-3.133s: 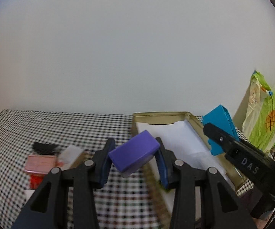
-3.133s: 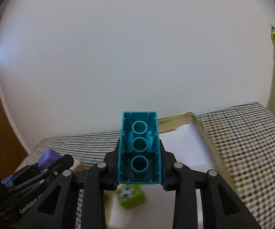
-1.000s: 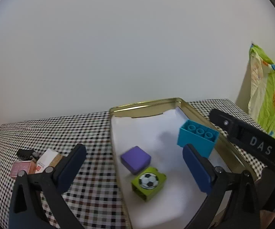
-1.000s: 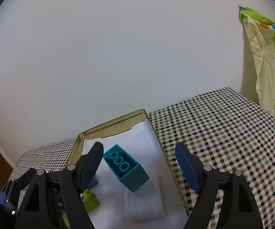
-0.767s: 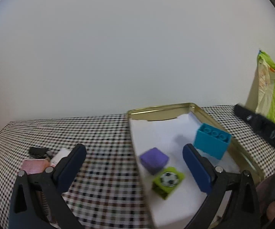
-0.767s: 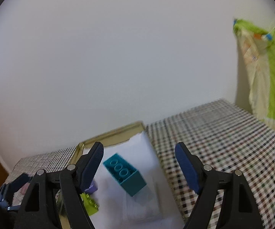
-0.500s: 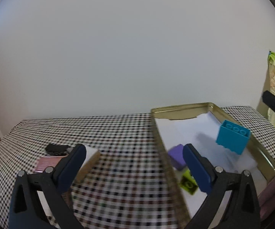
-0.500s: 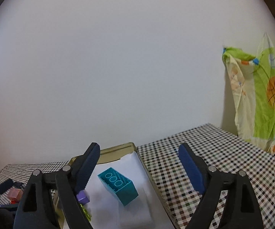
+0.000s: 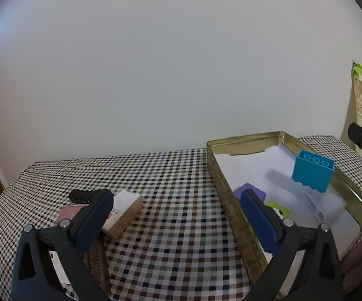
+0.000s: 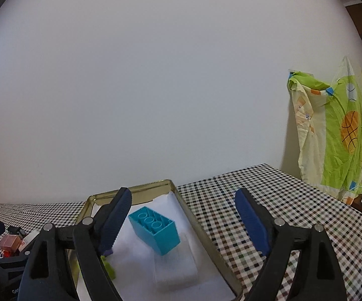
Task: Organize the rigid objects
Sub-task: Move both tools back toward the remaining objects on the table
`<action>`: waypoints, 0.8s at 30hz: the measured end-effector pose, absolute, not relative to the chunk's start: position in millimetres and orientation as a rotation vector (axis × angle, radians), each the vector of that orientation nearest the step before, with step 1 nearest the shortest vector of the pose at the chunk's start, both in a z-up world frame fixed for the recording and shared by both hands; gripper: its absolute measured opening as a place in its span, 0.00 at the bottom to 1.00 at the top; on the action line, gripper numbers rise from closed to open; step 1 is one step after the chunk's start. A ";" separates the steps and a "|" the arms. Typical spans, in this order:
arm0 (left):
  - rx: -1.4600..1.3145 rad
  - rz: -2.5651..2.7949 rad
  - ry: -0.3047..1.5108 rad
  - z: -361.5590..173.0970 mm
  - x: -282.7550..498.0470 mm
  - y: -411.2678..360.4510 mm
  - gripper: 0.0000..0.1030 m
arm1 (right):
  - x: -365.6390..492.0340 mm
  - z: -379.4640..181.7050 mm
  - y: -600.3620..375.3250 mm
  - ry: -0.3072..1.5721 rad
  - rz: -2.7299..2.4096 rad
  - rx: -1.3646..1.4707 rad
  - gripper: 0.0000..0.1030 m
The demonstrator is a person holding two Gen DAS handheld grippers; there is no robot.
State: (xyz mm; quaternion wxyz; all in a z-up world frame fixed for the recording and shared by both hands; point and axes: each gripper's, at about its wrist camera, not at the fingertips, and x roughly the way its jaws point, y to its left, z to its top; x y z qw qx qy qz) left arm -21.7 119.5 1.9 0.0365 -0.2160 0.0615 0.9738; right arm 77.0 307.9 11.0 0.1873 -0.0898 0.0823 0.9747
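Both jaws are spread wide, nothing held. The teal brick (image 10: 155, 229) is seen between the right gripper's (image 10: 184, 215) jaws, inside the tin (image 10: 195, 224); the left gripper (image 9: 175, 215) is held beside it.

Both grippers are held up off the surface with nothing caught between the fingers. The left gripper (image 9: 178, 215) is spread wide, blue pads (image 9: 94, 219) facing each other across a big gap, black finger arms angled outward. The right gripper (image 10: 183, 217) is splayed just as wide. A bit of the left one is glimpsed at the right view's lower-left edge.
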 end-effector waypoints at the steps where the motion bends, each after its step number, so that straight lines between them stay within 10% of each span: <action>1: -0.666 2.984 0.187 2.2 -20.8 118.1 0.99 | 77.9 10.2 304.6 0.223 2.743 -0.258 0.84; 24: -0.712 2.969 0.085 2.2 -5.6 63.3 0.99 | 99.9 5.9 251.9 0.235 2.821 -0.314 0.84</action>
